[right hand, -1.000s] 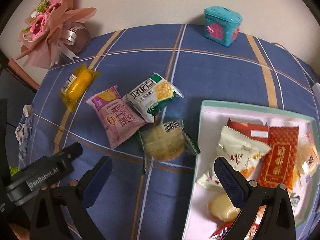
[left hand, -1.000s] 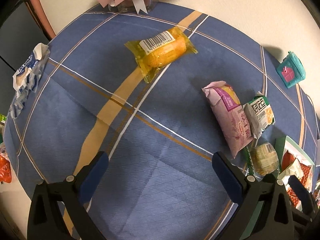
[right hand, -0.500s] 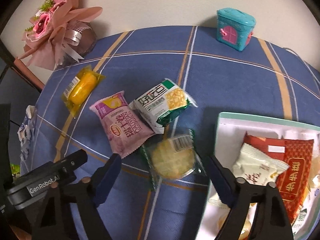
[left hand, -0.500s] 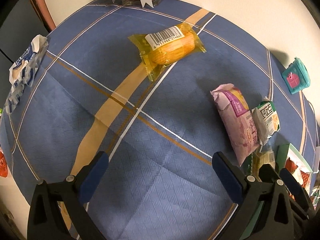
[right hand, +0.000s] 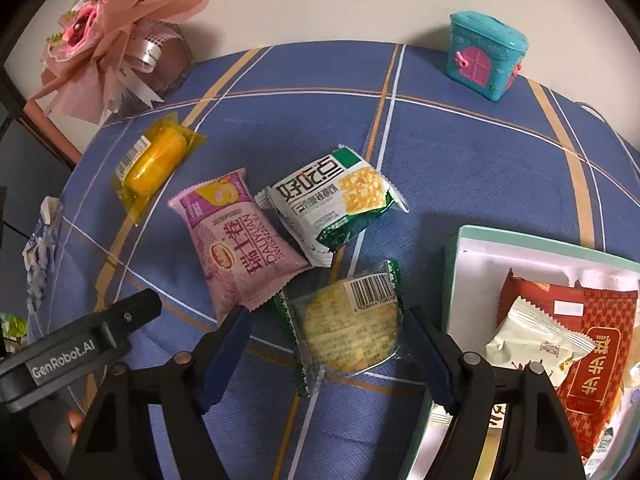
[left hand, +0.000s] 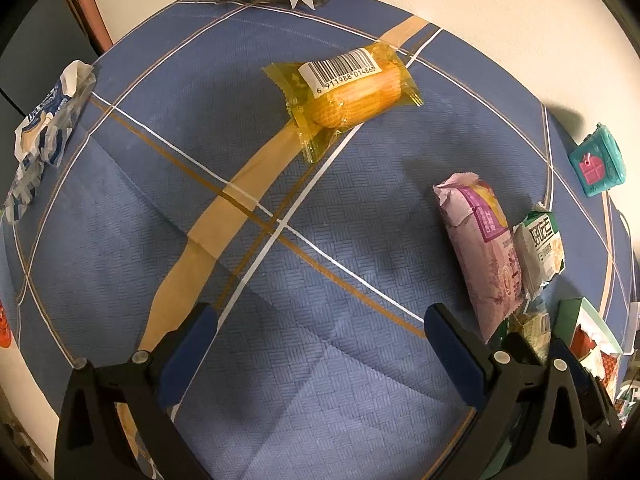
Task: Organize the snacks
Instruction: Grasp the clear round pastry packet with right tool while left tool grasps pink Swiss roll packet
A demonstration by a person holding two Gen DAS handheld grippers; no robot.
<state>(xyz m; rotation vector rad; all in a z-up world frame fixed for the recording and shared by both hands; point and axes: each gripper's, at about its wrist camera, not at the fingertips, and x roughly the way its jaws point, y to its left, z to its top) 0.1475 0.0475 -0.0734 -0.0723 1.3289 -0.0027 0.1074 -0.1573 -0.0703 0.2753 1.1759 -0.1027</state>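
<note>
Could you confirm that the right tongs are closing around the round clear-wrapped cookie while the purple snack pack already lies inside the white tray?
Not quite: the purple snack pack is not in the white tray; the right wrist view shows it on the blue tablecloth, left of the tray. The rest holds: the right tongs are closing around the round clear-wrapped cookie, which sits between the jaws.
</note>
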